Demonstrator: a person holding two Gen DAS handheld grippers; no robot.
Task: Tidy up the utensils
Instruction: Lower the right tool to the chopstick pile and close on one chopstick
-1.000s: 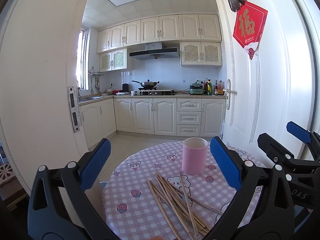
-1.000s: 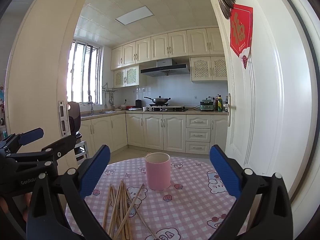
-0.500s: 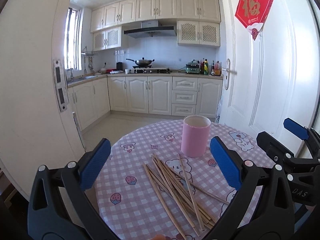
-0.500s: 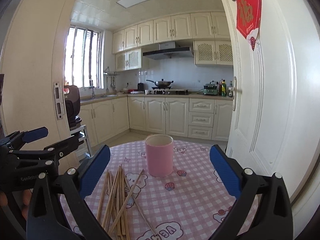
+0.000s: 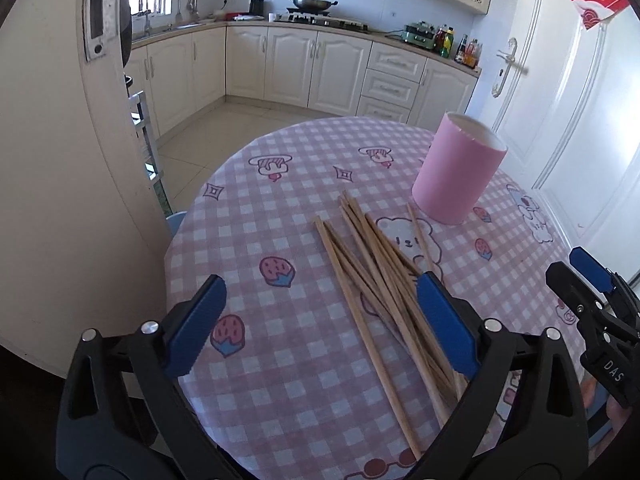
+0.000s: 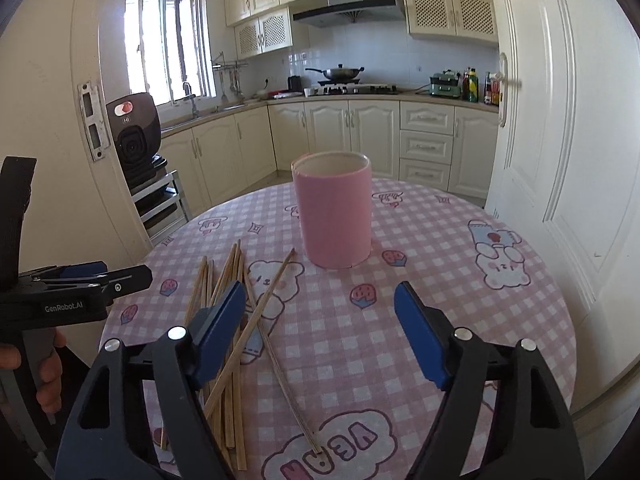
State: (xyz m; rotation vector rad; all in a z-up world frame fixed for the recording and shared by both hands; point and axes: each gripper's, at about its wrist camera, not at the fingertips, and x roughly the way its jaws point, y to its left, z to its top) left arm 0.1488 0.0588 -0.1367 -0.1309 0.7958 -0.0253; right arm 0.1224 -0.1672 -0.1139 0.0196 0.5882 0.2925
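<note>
Both my left hand-held gripper [image 5: 320,316] and right hand-held gripper [image 6: 320,320] stood open, jaws just closing a little on nothing, with the chopsticks [image 5: 380,276] below them and the pink cup [image 6: 332,208] ahead on the counter [image 6: 440,248].

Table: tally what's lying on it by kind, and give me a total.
Pink cylindrical holder: 1
Heap of wooden chopsticks: 1 (the sticks overlap too much to count singly)
Pink checked tablecloth: 1
Total: 3

A round table [image 6: 532,320] in pink checked cloth carries an upright pink cup [image 6: 334,210] beside loose wooden chopsticks [image 5: 380,280]
</note>
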